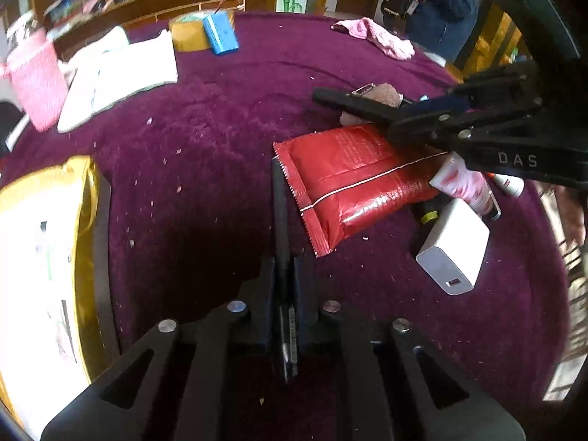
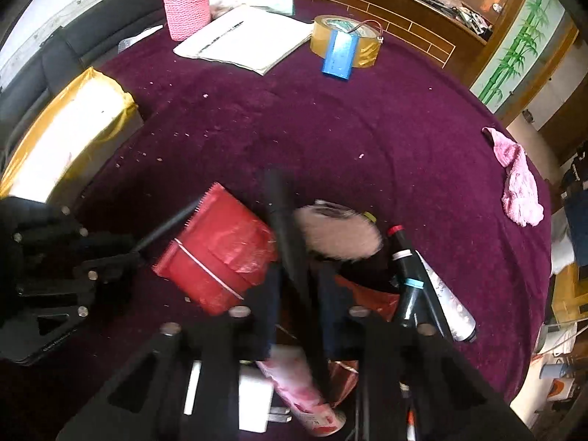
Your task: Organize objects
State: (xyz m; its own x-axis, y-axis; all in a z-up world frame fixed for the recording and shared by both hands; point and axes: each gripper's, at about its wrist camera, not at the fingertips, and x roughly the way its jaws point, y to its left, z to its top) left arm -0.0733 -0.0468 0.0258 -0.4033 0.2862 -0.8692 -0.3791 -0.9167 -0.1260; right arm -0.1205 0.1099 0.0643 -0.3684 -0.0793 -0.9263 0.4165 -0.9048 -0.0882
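Observation:
A red snack packet (image 1: 352,180) lies on the purple tablecloth (image 1: 220,139), on top of a pile with a white charger (image 1: 454,248), a pink tube (image 1: 465,183) and a furry pouch (image 1: 382,95). My left gripper (image 1: 281,183) is shut and empty, its tips against the packet's left edge. My right gripper (image 2: 275,191) is shut and empty, hovering over the packet (image 2: 220,250), the pouch (image 2: 338,231), markers (image 2: 406,272) and the pink tube (image 2: 297,389). It also shows in the left wrist view (image 1: 330,97).
A gold-wrapped box (image 1: 47,257) sits at the left. At the far side lie a notebook (image 2: 246,36), a tape roll (image 2: 345,40) with a blue battery (image 2: 340,55), a pink knitted cup cover (image 2: 185,3) and a pink cloth (image 2: 518,180).

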